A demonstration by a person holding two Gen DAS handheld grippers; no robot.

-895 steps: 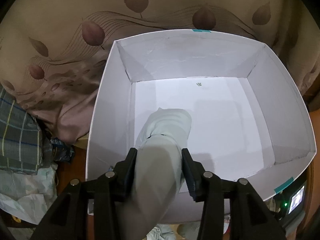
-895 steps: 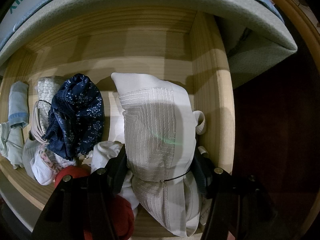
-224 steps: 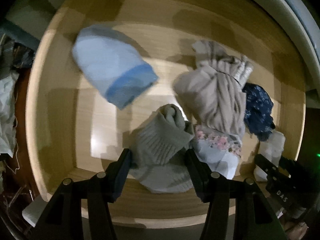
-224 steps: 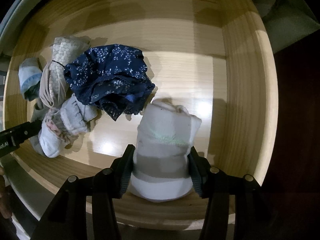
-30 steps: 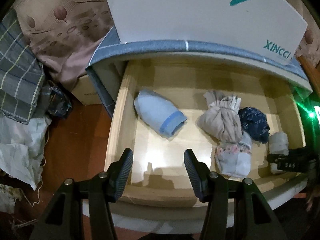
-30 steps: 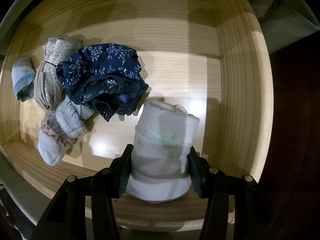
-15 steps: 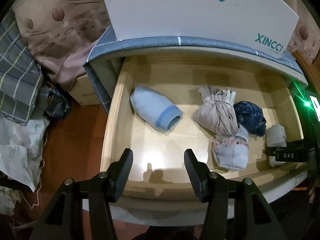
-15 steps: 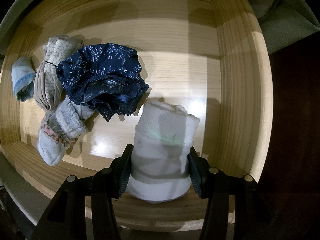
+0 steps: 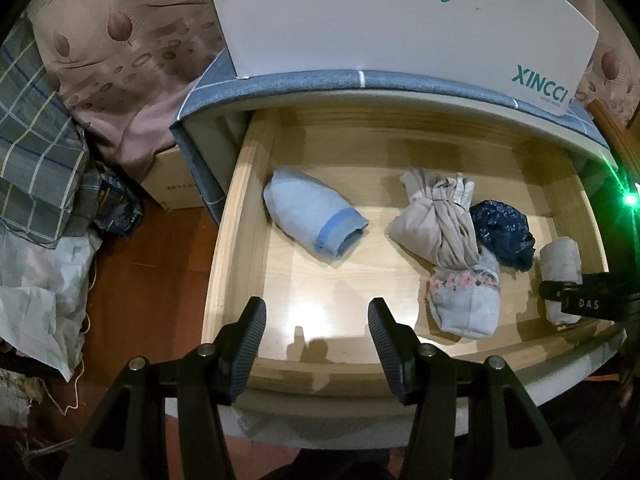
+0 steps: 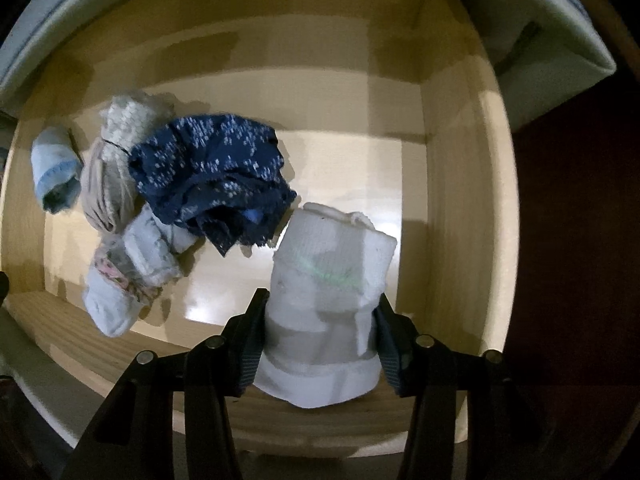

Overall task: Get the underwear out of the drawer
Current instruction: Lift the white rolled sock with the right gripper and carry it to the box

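The right gripper was pinching a white rolled bundle between its two pads, close to the near right corner of the wooden drawer, and it pointed down on it from above. This bundle stood just beside a dark blue flowered piece, which lay on the drawer floor toward the left. Further left were a beige knotted bundle and a pale roll with a pink flowered band, these two touching each other, and well apart from them a light blue roll near the left wall. The left gripper hung over the near edge of the drawer with its jaws spread and nothing between them. Beyond the drawer a white box rested on the cabinet top. I judge that the step in hand was the lift of the white bundle; the next move calls for raising it straight up, clear of the near wall, without dragging the blue piece.
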